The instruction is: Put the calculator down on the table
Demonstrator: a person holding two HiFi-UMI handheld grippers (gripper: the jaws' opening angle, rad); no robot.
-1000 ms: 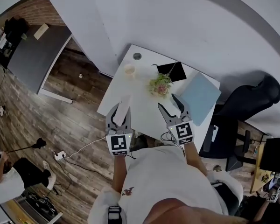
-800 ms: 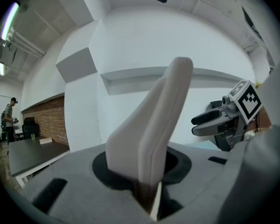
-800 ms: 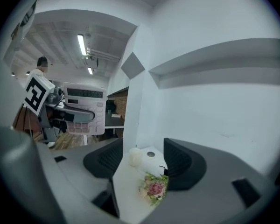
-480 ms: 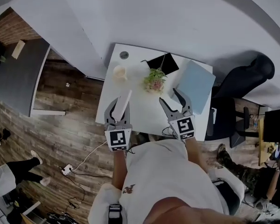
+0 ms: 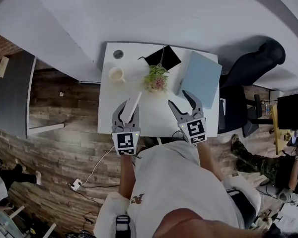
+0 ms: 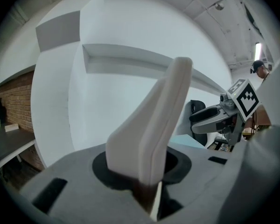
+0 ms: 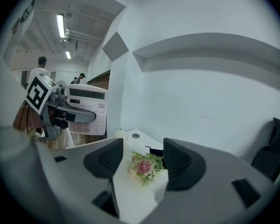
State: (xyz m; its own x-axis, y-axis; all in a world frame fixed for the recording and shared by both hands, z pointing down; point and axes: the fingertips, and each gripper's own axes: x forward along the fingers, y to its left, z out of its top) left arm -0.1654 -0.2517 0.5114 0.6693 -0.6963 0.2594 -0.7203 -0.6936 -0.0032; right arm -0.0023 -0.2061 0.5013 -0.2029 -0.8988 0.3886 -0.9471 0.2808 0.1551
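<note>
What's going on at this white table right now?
A person works two handheld grippers over the table. The left gripper is clamped on a white calculator, held tilted in the air above the table's near side, not yet set down. The right gripper is open and empty beside it.

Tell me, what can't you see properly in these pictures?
Left gripper view: the calculator shows only its edge; its keys face away.
Right gripper view: its key labels are too small to read.
Head view: the plant hides part of the black thing behind it; the cup's inside is too small.
</note>
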